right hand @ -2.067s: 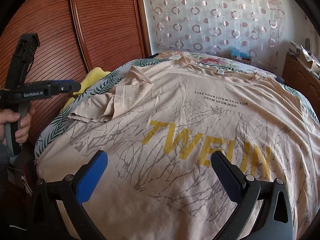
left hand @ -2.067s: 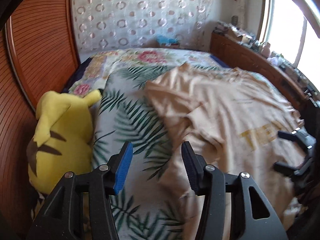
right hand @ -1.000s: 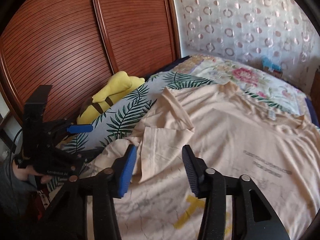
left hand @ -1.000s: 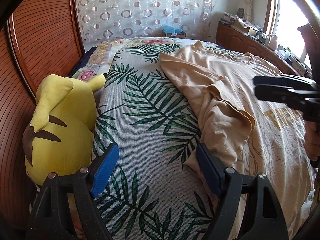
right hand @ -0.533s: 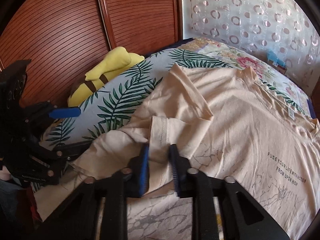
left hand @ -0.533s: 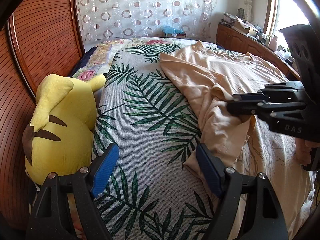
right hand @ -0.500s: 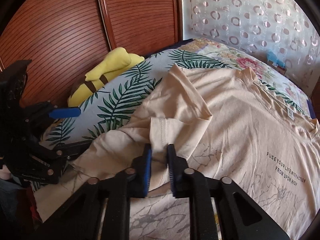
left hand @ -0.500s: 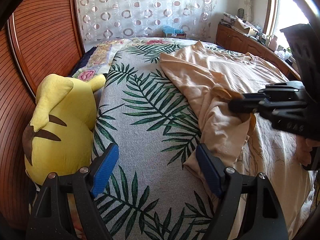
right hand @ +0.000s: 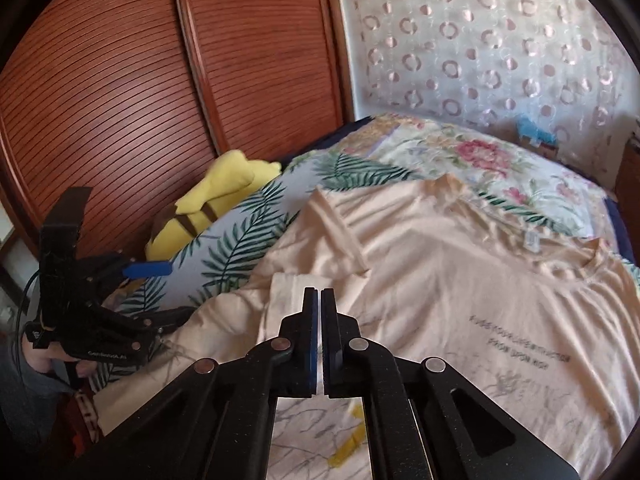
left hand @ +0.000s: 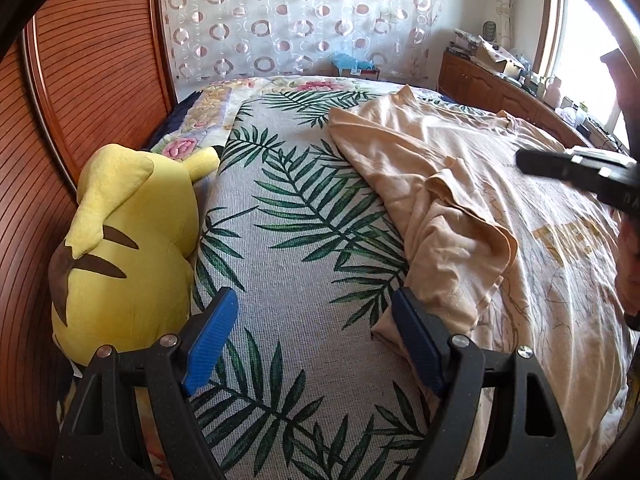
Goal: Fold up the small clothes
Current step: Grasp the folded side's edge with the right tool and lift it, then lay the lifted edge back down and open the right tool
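Observation:
A beige T-shirt [left hand: 460, 184] with yellow letters lies spread on the bed, its left sleeve [left hand: 456, 232] crumpled over the body. The shirt also shows in the right wrist view [right hand: 460, 280]. My left gripper [left hand: 316, 336] is open and empty, low over the leaf-print cover [left hand: 296, 216], its right finger beside the shirt's hem corner. My right gripper [right hand: 319, 308] is shut, lifted above the folded sleeve [right hand: 296, 292]; no cloth shows between its pads. It shows at the right in the left wrist view [left hand: 576, 168].
A yellow plush toy [left hand: 120, 232] lies at the bed's left edge against the wooden sliding doors [left hand: 88, 64]. A floral quilt [right hand: 480, 156] covers the bed's far end. A wooden cabinet [left hand: 492, 88] with clutter runs along the right under the window.
My right gripper closed at the sleeve fold, then rose and drew back to the right. The sleeve stays crumpled on the shirt. My left gripper stayed open and still.

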A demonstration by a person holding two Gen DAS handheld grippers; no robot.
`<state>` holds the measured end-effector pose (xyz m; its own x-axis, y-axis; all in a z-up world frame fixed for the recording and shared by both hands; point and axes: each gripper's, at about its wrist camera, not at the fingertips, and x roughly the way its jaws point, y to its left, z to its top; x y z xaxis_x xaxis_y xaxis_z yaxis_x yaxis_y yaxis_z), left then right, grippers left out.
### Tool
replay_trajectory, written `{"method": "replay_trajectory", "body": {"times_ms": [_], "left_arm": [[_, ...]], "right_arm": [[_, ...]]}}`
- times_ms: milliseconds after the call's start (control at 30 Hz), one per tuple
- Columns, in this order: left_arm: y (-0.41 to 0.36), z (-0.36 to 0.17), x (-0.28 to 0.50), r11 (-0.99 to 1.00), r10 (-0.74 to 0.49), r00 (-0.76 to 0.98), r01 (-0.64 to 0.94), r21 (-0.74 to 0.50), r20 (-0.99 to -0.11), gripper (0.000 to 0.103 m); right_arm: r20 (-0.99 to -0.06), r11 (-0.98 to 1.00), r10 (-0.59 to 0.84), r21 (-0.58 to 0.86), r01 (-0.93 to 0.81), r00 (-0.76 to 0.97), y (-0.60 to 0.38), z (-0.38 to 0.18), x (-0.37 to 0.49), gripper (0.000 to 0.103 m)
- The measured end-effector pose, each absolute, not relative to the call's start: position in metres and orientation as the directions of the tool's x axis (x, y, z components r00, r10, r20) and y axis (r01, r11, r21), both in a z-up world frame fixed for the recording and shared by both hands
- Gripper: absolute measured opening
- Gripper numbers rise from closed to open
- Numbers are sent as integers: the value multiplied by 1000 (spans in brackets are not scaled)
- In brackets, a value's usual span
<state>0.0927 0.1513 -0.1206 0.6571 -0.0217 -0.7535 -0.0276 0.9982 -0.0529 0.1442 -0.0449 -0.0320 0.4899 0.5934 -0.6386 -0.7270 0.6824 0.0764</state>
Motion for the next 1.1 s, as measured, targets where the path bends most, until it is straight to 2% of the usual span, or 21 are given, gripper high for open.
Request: {"method": "replay_trajectory", "body": {"times_ms": [33,100,233,333,367,400,633,733,867,933,1067,1100], "left_arm": [[152,-121,93,998,-22,657,-28,-54,-753,80],[151,-120,93,998,-21,657,-27,-52,-753,80],[152,-121,92,998,-21,657,-27,-51,-753,80],[151,-121,92,998,-22,658,-26,-52,-753,80],[152,-121,92,998,-22,658,-26,-52,-752,80],[152,-121,92,998,-23,659,-26,-53,-752,80],[154,-119,88,997,-28,678,-37,-72,-735,80],[156,-117,86,996,-22,686,-48,-75,-727,80],[150,-108,76,996,-16,714,-52,-76,-700,80],[145,-102,71,995,-30,725,-41,-87,-688,80],[121,-83,55,997,-60,758,13,-78,-649,80],[114,-79,52,997,-74,764,35,-74,-641,79]], "right_arm": [[-651,681,582,63,-729,487,-40,-31,142,15],[-669,665,575,47,-746,470,-26,-39,142,25],[-713,636,546,13,-771,439,0,-57,144,26],[-739,651,495,-33,-758,457,9,-63,149,25],[-743,653,492,-29,-757,453,9,-65,153,20],[-741,646,500,-25,-763,448,9,-65,154,5],[-665,712,512,-25,-702,544,-33,-34,147,3],[-670,756,487,1,-655,561,-53,-28,152,3],[-679,781,436,-41,-623,591,-67,-33,154,3],[-693,795,407,-51,-604,594,-73,-35,153,18],[-690,808,381,-74,-584,615,-85,-33,147,24],[-689,808,374,-85,-582,621,-88,-33,143,28]]}}
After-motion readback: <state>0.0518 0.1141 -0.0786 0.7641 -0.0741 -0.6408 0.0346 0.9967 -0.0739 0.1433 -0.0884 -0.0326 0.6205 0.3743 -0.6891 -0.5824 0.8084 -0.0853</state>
